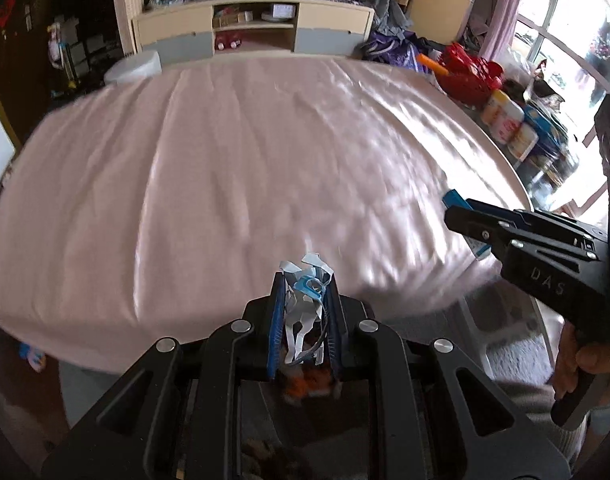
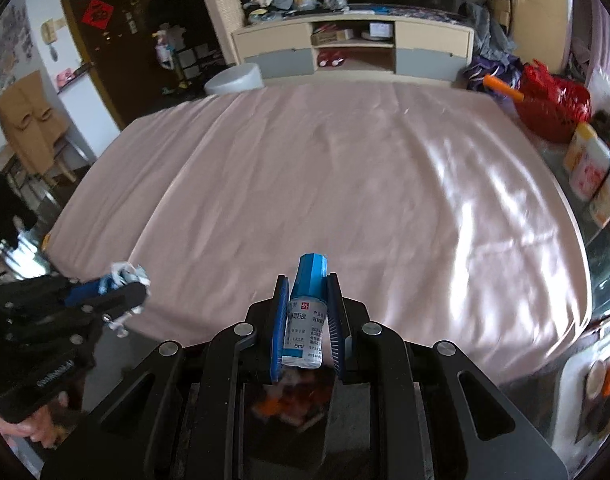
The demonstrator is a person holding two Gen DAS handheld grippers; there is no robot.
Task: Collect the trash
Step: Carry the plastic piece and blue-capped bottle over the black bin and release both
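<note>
Above the pink-covered bench (image 1: 233, 168), the left hand-held gripper (image 1: 303, 280) clamped a crumpled white-and-blue wrapper (image 1: 305, 300), while the right hand-held gripper (image 2: 307, 300) pinched a small blue-capped eye-drop bottle (image 2: 307, 320) upright.

Pink bedsheet (image 2: 325, 184) fills centre. Beige cabinet (image 2: 353, 46) at 12 o'clock. Red basket (image 2: 553, 106) at 2 o'clock; white bucket (image 2: 235, 78) at 11.

Wide bed (image 1: 225, 168), smooth pink sheet (image 2: 325, 184) (faint creases, window light across it), spread flat
</note>
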